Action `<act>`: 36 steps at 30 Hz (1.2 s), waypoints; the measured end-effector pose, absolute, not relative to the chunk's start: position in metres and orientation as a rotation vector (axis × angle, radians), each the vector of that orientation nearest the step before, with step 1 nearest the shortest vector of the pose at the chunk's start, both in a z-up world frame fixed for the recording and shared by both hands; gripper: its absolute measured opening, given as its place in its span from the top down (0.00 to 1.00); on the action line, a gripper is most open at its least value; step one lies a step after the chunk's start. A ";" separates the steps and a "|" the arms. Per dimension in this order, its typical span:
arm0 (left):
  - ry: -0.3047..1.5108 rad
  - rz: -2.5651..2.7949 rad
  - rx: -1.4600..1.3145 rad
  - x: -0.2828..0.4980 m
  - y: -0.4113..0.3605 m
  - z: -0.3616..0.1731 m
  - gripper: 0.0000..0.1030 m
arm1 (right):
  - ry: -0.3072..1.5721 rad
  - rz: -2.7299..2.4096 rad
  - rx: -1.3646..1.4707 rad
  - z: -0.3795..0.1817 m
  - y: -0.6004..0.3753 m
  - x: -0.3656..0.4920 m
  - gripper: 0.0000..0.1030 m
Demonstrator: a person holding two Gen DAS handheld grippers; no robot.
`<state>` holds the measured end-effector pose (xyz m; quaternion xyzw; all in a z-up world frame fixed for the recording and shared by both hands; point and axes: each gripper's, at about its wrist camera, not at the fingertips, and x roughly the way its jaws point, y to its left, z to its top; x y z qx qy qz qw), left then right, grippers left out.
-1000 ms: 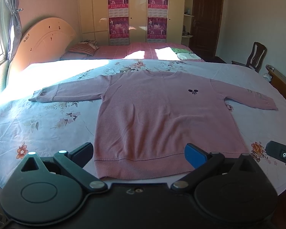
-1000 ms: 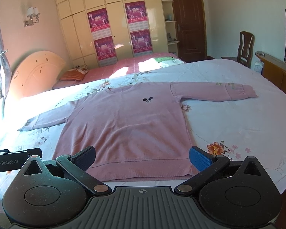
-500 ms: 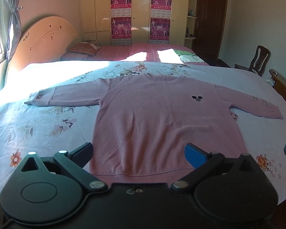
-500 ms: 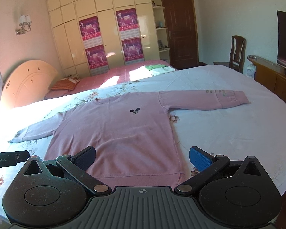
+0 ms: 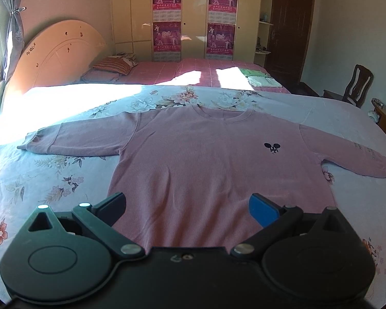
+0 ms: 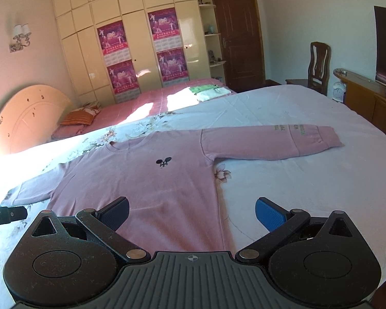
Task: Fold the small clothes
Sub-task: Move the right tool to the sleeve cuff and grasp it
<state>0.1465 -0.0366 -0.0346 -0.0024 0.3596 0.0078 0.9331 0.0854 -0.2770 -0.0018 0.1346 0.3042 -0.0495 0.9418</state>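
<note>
A small pink sweater (image 5: 208, 159) lies flat, front up, on the floral bedspread (image 5: 38, 180), both sleeves spread out sideways. It has a small dark logo on the chest (image 5: 272, 148). My left gripper (image 5: 187, 208) is open and empty, above the sweater's lower body. My right gripper (image 6: 193, 212) is open and empty, over the sweater's (image 6: 151, 180) lower right side seam. The right sleeve (image 6: 270, 141) reaches out to the right. The hem is hidden behind the grippers.
A second bed with a pink cover (image 5: 193, 74) stands behind, with a striped pillow (image 5: 113, 65) and folded green clothes (image 5: 260, 79). A wooden chair (image 6: 319, 64) and a low cabinet (image 6: 368, 95) stand at the right. The left gripper's body (image 6: 2, 215) shows at the right wrist view's left edge.
Both grippers have moved forward over the sweater, so its hem has dropped out of sight. The right gripper has also shifted to the right. Both stay open.
</note>
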 end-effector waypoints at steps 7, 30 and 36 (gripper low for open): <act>0.750 0.001 -0.039 0.186 -0.058 -0.051 0.01 | 0.629 -0.125 0.276 -0.018 -0.317 0.126 0.00; 0.801 0.038 0.002 0.301 -0.133 -0.112 0.02 | 0.757 -0.287 0.408 -0.109 -0.486 0.243 0.28; 0.828 0.052 -0.001 0.318 -0.138 -0.121 0.02 | 0.794 -0.376 0.487 -0.132 -0.534 0.255 0.28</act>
